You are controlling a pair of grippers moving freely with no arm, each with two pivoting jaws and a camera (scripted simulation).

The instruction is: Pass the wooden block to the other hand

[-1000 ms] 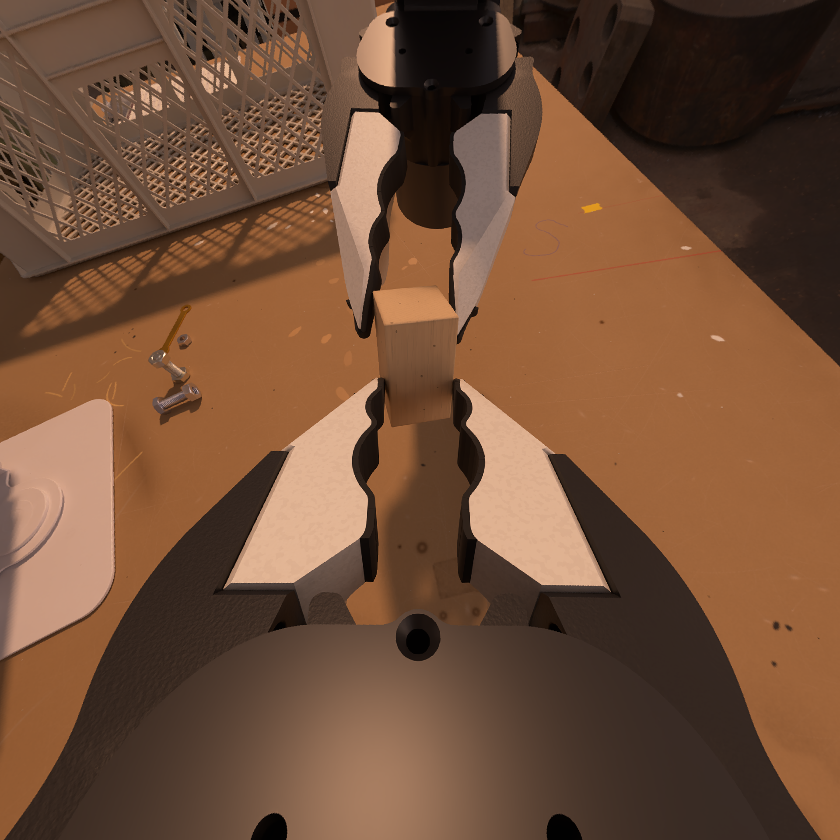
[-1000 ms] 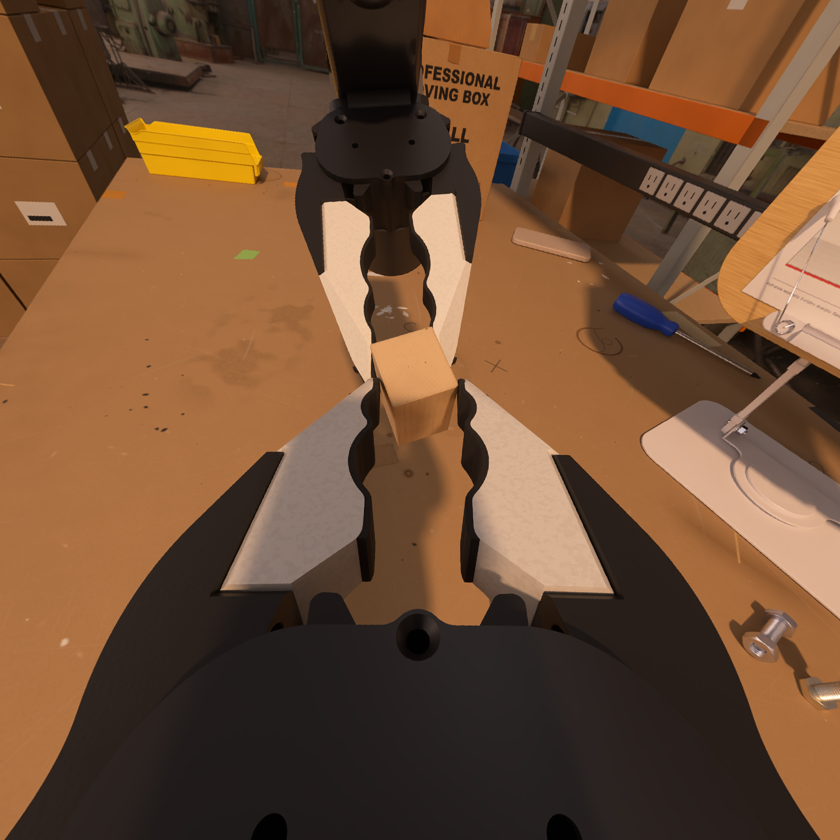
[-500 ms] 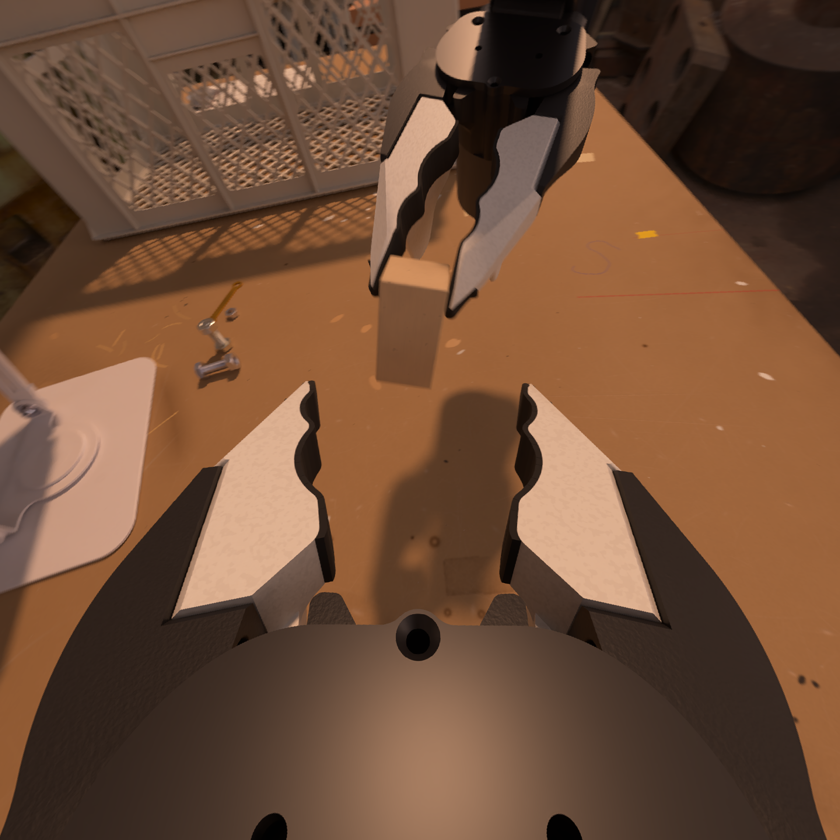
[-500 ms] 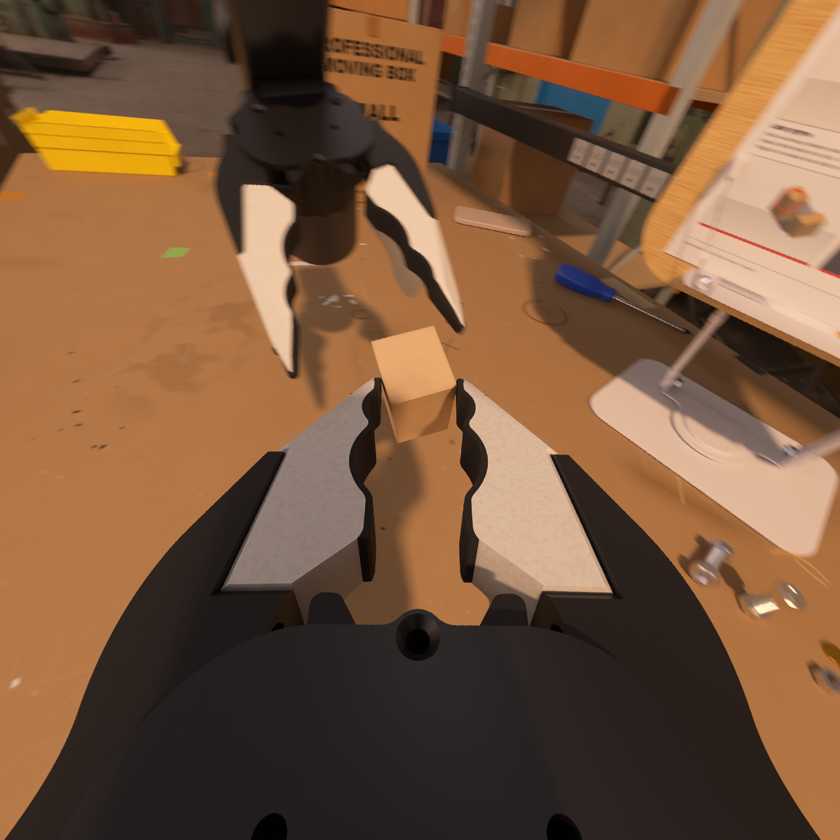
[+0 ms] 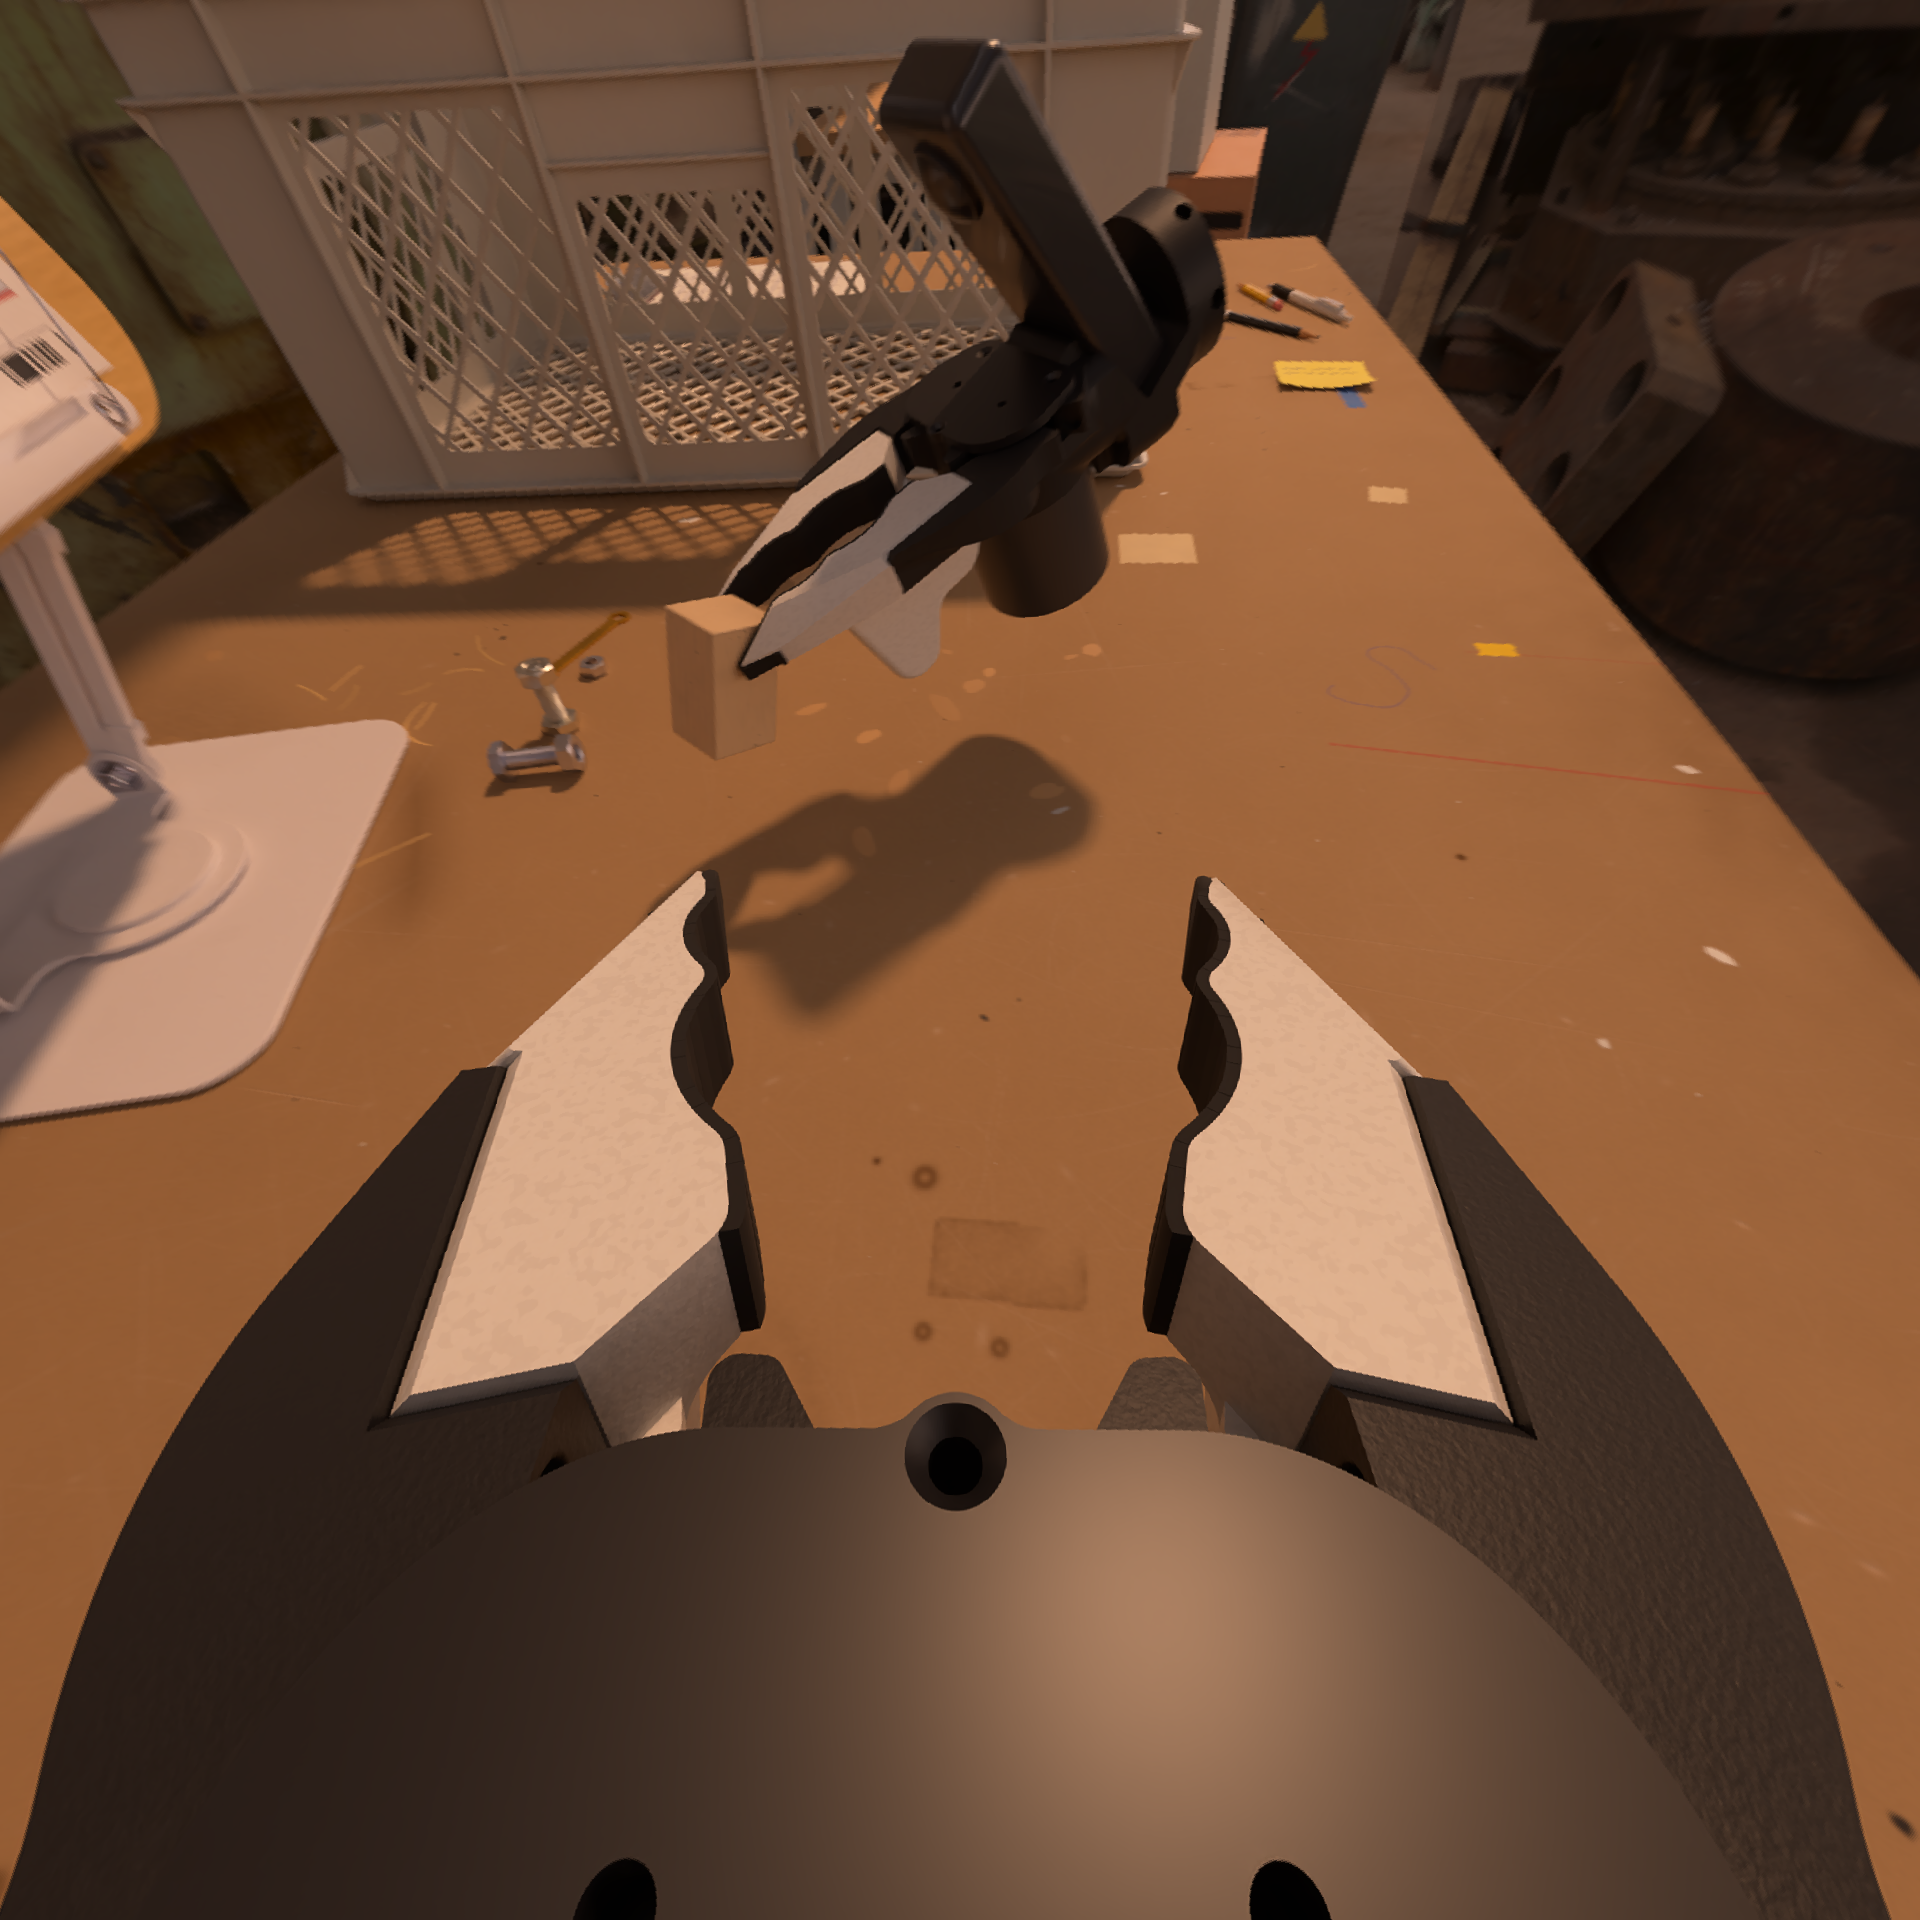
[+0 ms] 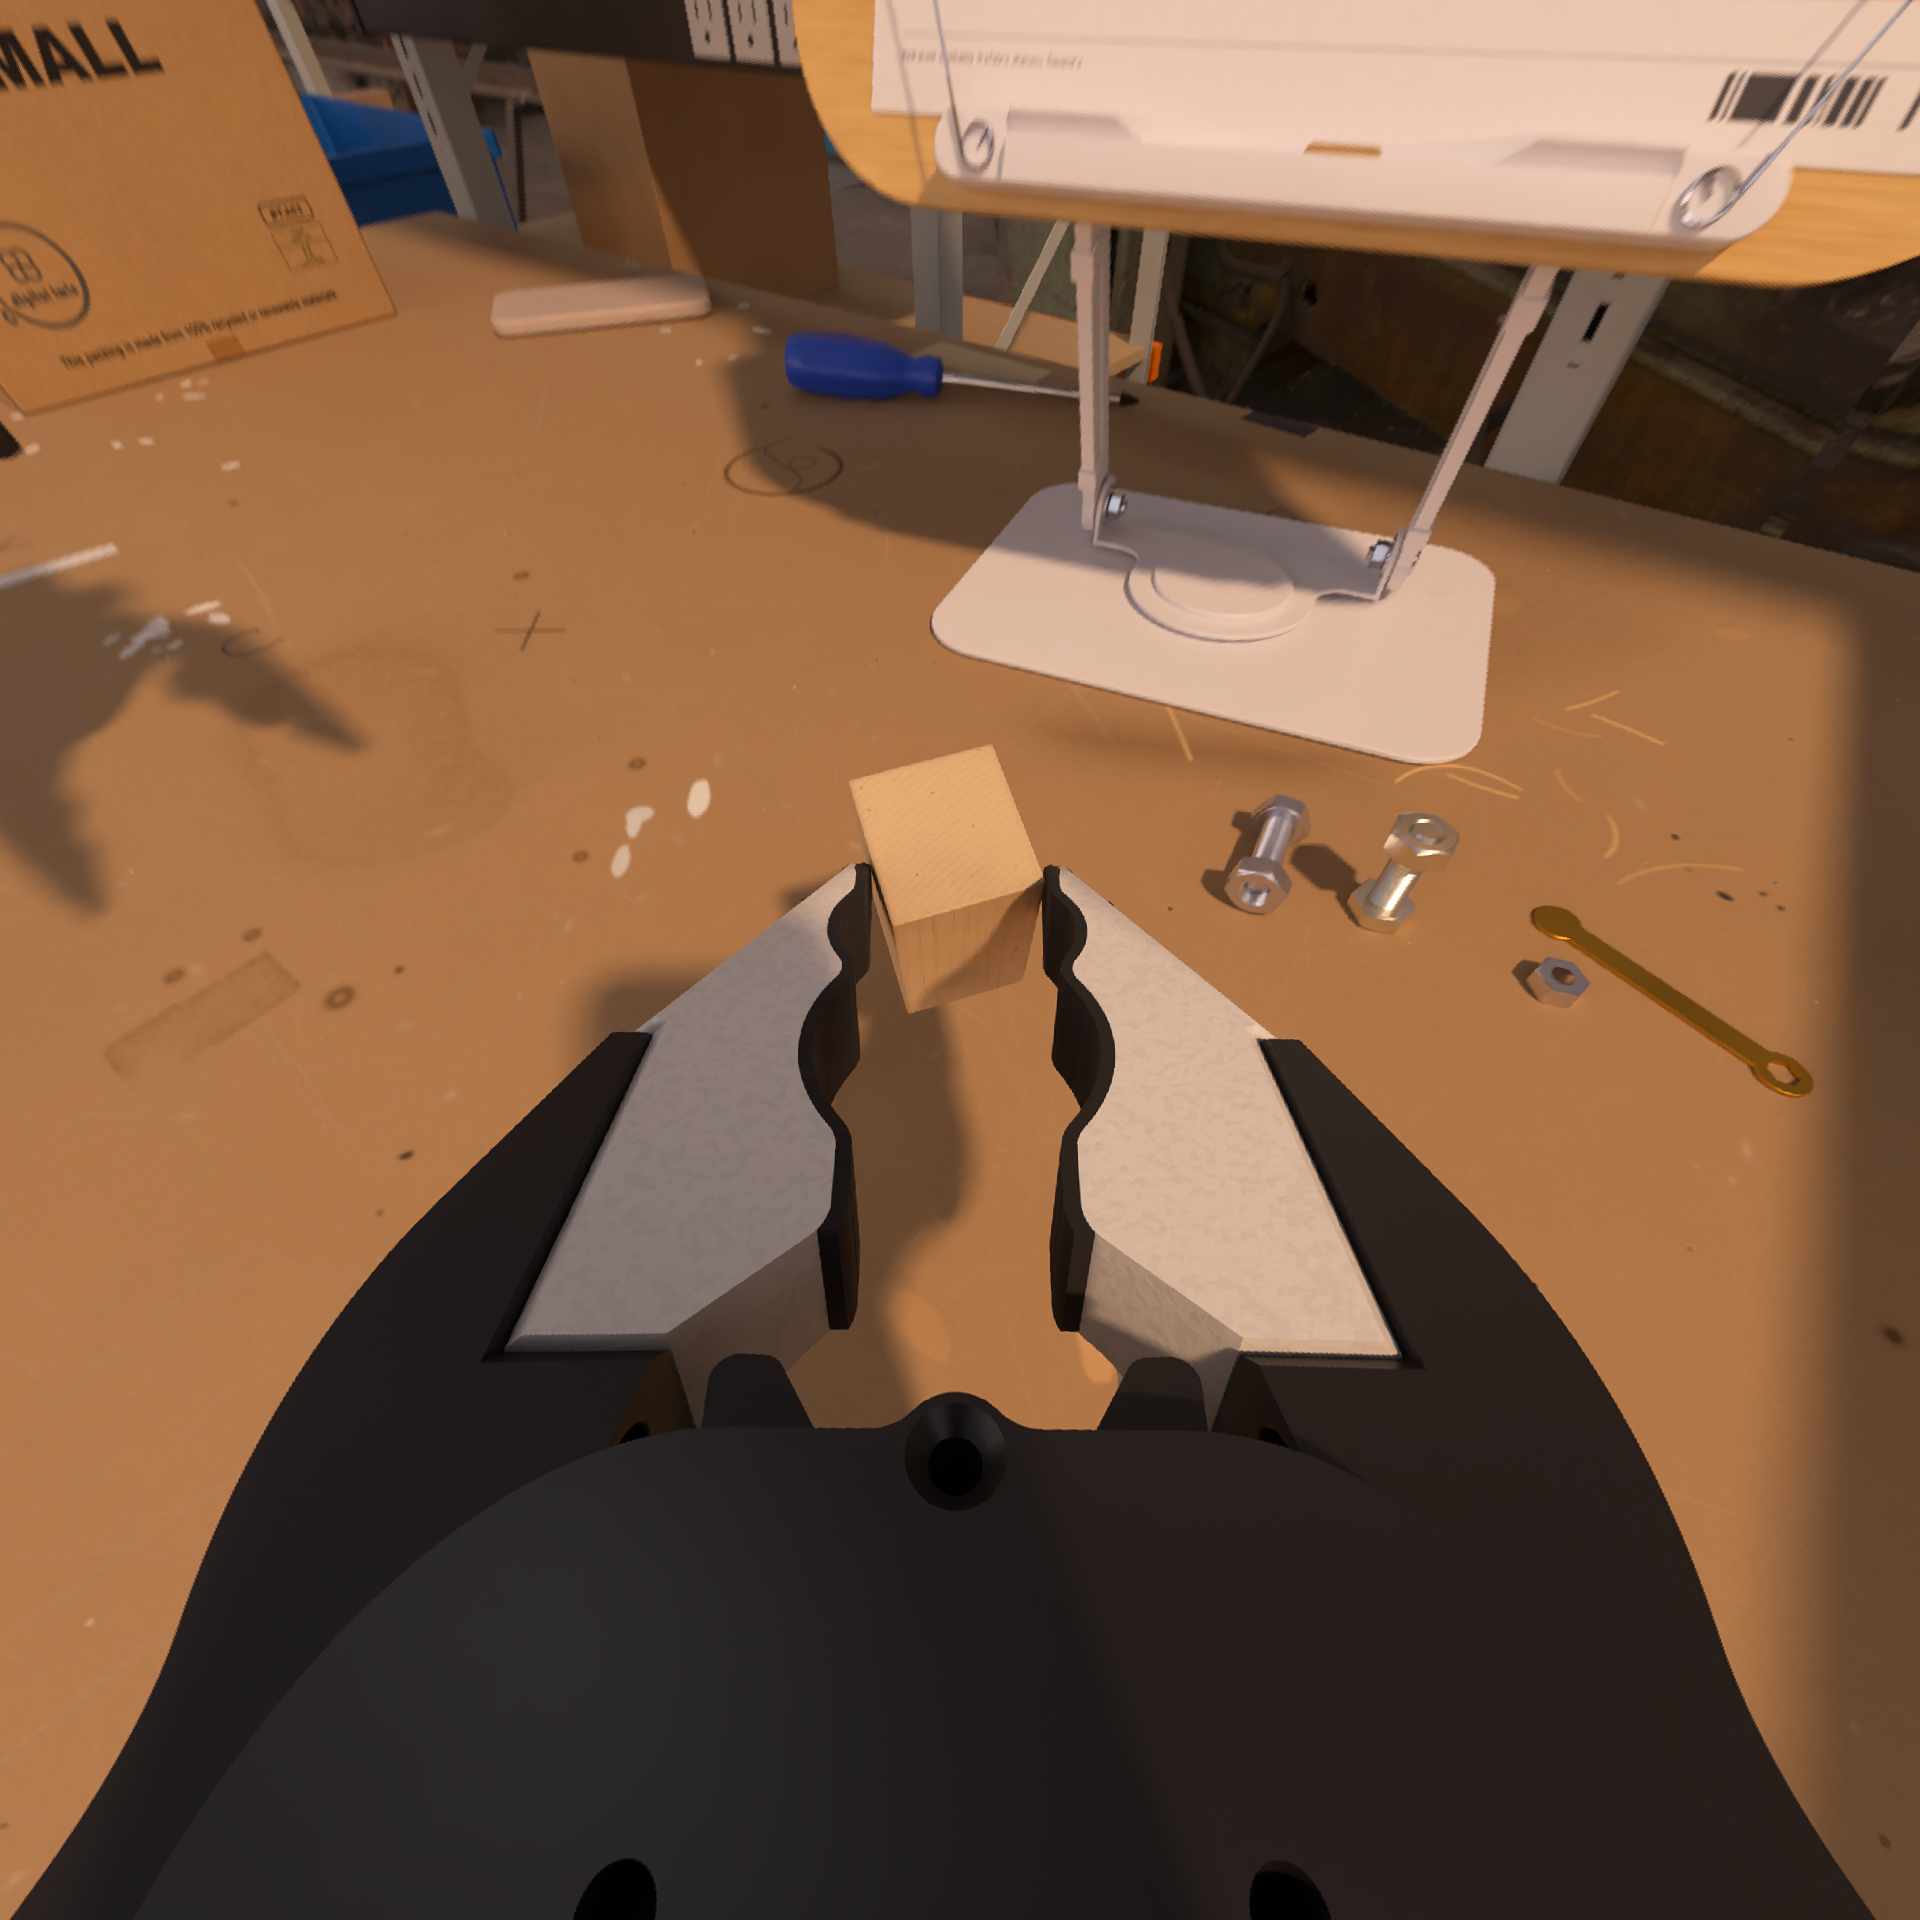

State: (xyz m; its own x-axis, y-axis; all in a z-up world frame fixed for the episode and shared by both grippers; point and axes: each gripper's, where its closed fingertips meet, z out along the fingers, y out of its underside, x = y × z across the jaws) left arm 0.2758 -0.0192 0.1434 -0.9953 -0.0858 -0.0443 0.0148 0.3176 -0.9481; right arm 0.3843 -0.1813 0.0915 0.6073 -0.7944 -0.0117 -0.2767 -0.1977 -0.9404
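Right claw (image 6: 951,878) is clamped on the wooden block (image 6: 951,868), pinching it at the very fingertips above the tabletop (image 6: 416,935); left claw (image 5: 951,899) is spread wide and empty, with the block well ahead of it. Block looks rigid, light, smooth-faced (likely a bit slippery), so flat opposite faces suit a deeper hold. Handover looks done.
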